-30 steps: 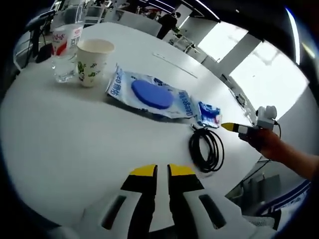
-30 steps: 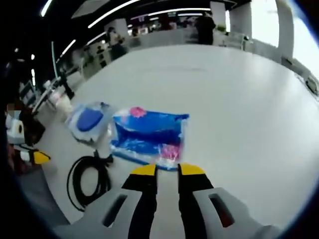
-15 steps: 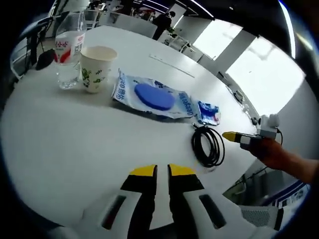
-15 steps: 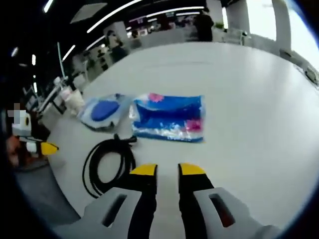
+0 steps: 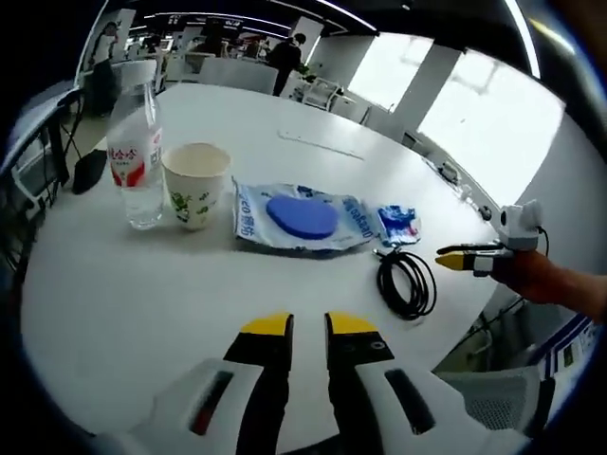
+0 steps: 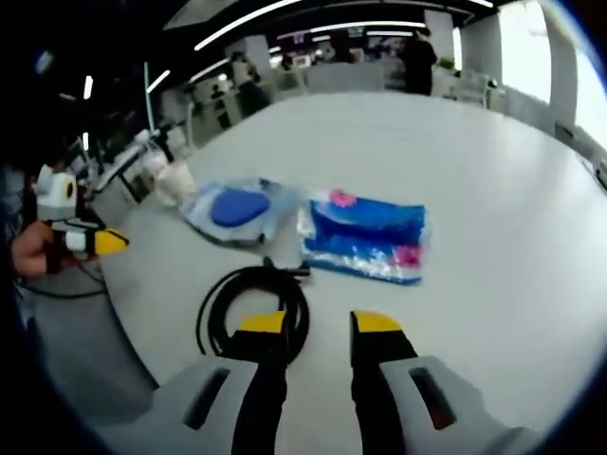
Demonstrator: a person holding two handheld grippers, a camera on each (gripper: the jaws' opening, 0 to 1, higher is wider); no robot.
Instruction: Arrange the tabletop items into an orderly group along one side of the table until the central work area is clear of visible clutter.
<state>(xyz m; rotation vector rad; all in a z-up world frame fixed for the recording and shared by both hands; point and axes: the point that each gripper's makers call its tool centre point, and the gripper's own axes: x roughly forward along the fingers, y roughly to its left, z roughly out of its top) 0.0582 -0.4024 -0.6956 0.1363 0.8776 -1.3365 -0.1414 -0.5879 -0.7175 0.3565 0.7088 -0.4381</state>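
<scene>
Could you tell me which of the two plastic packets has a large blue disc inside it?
The pale packet beside the paper cup; the small blue packet by the black cable shows none.

On the white table, a water bottle, paper cup, blue-disc packet, small blue pouch and coiled black cable form a row; the left claw hovers slightly parted

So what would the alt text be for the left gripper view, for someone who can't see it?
A white round table holds a row: water bottle, paper cup, clear packet with a blue disc, small blue packet and coiled black cable. The left gripper, open, points at them from the near edge.
</scene>
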